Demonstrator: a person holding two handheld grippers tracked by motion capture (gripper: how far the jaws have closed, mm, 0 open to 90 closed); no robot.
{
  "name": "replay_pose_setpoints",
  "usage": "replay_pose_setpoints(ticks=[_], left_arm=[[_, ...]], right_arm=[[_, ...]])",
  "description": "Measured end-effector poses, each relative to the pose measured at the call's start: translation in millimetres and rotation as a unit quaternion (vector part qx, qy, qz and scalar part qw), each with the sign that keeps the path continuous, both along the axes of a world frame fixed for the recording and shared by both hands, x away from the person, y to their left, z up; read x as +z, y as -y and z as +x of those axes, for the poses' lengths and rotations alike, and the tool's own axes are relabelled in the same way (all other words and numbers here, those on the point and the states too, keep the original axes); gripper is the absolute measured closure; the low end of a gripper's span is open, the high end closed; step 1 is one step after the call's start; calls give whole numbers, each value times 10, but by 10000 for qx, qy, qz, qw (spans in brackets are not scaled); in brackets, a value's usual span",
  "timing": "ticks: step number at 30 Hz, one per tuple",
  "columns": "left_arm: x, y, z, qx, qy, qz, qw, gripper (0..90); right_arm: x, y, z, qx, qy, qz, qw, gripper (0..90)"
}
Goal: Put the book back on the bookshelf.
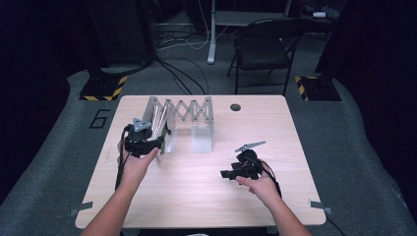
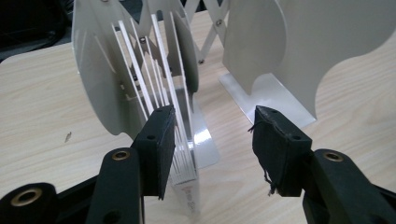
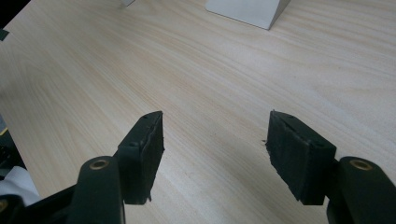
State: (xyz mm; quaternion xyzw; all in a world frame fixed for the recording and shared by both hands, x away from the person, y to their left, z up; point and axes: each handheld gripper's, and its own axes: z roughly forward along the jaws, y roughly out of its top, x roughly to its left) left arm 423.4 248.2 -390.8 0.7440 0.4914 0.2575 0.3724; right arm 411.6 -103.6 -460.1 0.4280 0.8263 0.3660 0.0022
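A grey metal accordion rack (image 1: 189, 110) stands on the wooden table (image 1: 196, 196), at the back left. Several thin white cases (image 1: 158, 124) stand upright in its left slot. My left gripper (image 1: 153, 143) is open at the front of that slot. In the left gripper view it (image 2: 215, 144) has its left pad right beside the near edges of the cases (image 2: 161, 79), and the rack's middle divider (image 2: 289, 46) rises beyond the right pad. My right gripper (image 1: 228, 173) hovers open over bare table at the front right, with nothing between its fingers (image 3: 215, 149).
A base plate of the rack (image 3: 247, 9) lies ahead of the right gripper. A round cable hole (image 1: 235, 107) sits near the table's far edge. Beyond the table stand a folding chair (image 1: 260, 46), floor cables and two yellow-black striped stand bases (image 1: 104, 88).
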Motion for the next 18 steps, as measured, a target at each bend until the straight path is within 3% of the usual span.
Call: replay_pose_setpoints(ticks=[8, 12, 18], left_arm=[[15, 82, -119, -350, -54, 40, 9994, 481], [8, 133, -173, -521, -95, -51, 9986, 473], [-28, 215, -287, -706, -13, -97, 9975, 454]], right_arm=[[-9, -12, 1, 28, -39, -53, 10000, 364], [-9, -7, -5, 16, 7, -45, 10000, 364], [-6, -1, 2, 45, 29, -51, 10000, 364]])
